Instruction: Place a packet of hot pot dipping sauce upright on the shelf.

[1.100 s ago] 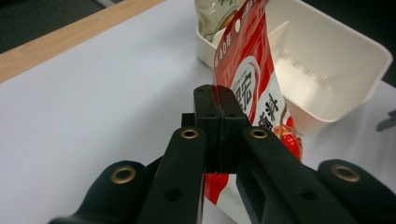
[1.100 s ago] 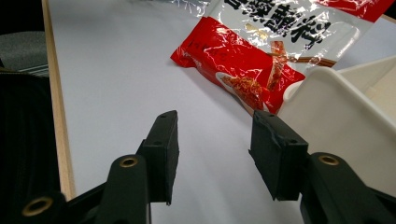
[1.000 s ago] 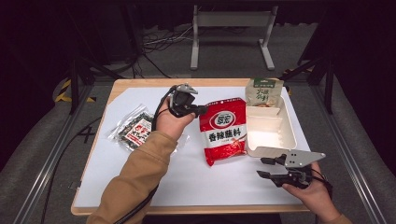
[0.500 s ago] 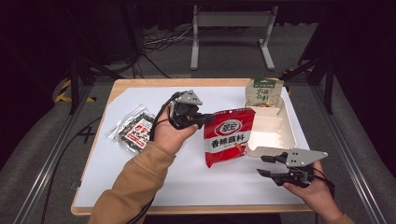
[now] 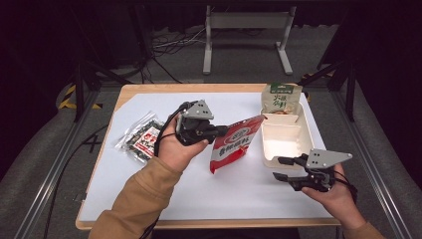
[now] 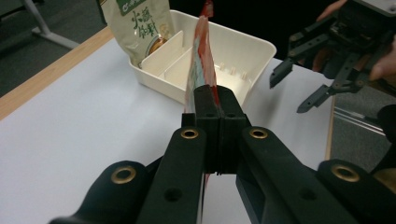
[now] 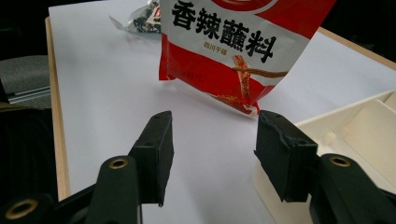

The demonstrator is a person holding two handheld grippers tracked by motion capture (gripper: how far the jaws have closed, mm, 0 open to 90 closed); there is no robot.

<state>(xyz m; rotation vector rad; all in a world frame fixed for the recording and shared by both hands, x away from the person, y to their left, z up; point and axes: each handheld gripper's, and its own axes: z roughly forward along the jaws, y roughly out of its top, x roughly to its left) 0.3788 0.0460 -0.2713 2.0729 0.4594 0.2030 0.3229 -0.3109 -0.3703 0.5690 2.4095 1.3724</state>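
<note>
A red spice packet (image 5: 234,144) with white Chinese lettering hangs tilted, its lower corner near the white table. My left gripper (image 5: 219,132) is shut on the packet's left edge; in the left gripper view the jaws (image 6: 218,100) pinch the red film (image 6: 201,51) edge-on. A white divided tray (image 5: 286,142) lies just right of the packet. My right gripper (image 5: 281,168) hovers at the tray's near end, open with nothing between its jaws, which have just been opening. In the right gripper view its jaws (image 7: 212,135) point at the red packet (image 7: 233,46).
A green snack packet (image 5: 282,99) stands in the tray's far compartment. A dark clear-wrapped packet (image 5: 142,138) lies at the table's left. The table's wooden edge (image 5: 199,224) runs along the front. The tray's near compartments (image 6: 243,46) hold nothing.
The left gripper has raised the red packet off the table, tilted it upright and carried it right, toward the tray. The right hand has stayed in place.
</note>
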